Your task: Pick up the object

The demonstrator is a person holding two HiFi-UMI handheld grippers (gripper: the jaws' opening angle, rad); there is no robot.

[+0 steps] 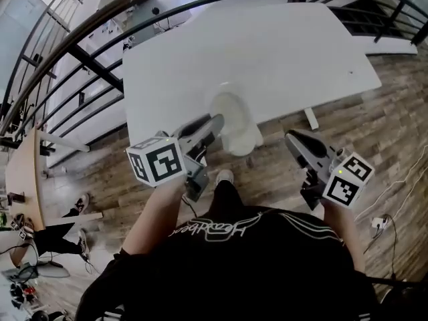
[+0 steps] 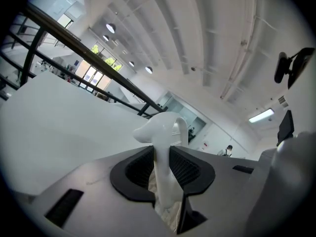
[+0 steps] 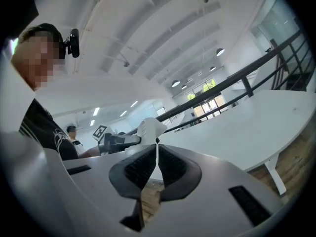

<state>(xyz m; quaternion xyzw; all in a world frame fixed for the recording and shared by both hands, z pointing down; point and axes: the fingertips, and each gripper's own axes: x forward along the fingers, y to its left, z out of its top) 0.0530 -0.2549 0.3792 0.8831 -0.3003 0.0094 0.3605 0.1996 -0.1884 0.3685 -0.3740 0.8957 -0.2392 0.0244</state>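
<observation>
A white jug-like object [image 1: 235,122] with a round mouth hangs over the near edge of the white table [image 1: 267,52], partly above the wooden floor. My left gripper [image 1: 215,124] is shut on its rim from the left. In the left gripper view the object [image 2: 165,130] stands pinched between the two dark pads, and my left gripper [image 2: 163,156] holds its thin wall. My right gripper [image 1: 294,142] hovers to the right of the object, apart from it. Its jaws are shut with nothing between them. The right gripper [image 3: 157,158] view shows the object [image 3: 148,128] ahead.
A black railing [image 1: 100,72] curves along the table's far and left sides. Wooden floor [image 1: 394,132] lies below and to the right, with a table leg [image 1: 311,119] near the object. Another person [image 1: 47,236] sits at the lower left beside a desk [image 1: 20,179].
</observation>
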